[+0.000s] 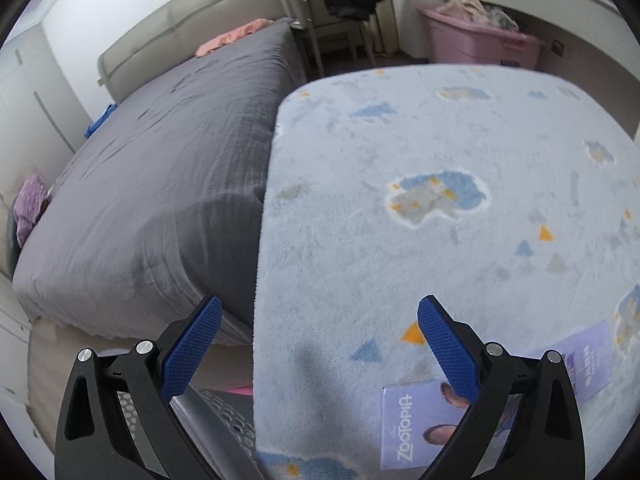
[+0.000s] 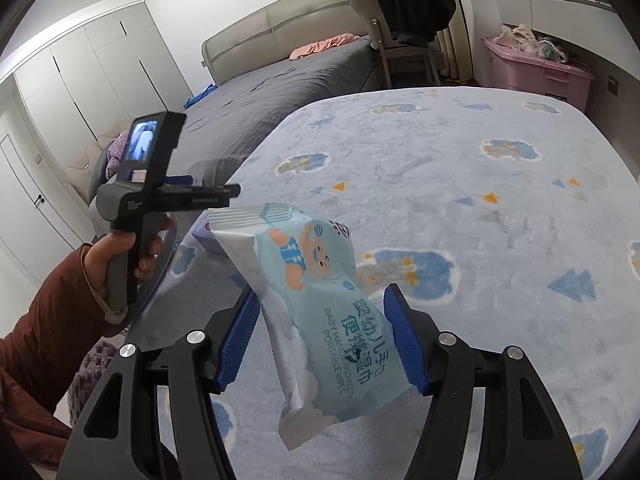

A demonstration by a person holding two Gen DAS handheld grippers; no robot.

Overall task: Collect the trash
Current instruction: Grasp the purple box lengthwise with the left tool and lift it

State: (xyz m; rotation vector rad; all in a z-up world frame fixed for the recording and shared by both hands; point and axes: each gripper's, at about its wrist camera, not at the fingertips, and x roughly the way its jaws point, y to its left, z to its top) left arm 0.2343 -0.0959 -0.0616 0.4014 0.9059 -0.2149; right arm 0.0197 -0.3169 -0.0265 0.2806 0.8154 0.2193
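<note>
My right gripper (image 2: 322,312) is shut on a light-blue baby wipes packet (image 2: 316,312) and holds it above the fluffy blue blanket (image 2: 460,184). My left gripper (image 1: 320,320) is open and empty, over the blanket's left edge. A purple Zootopia packet (image 1: 412,424) lies on the blanket just below the left gripper's right finger. A second purple wrapper (image 1: 588,360) lies to its right. In the right wrist view the left gripper body (image 2: 160,184) is held in a hand at the left, and a purple packet edge (image 2: 204,232) shows behind the wipes.
A grey bed (image 1: 160,168) lies left of the blanket. A perforated grey bin (image 1: 224,416) sits low between them. A chair with a black coat (image 2: 404,12) and a pink storage box (image 2: 536,72) stand at the back. White wardrobes (image 2: 80,80) line the left wall.
</note>
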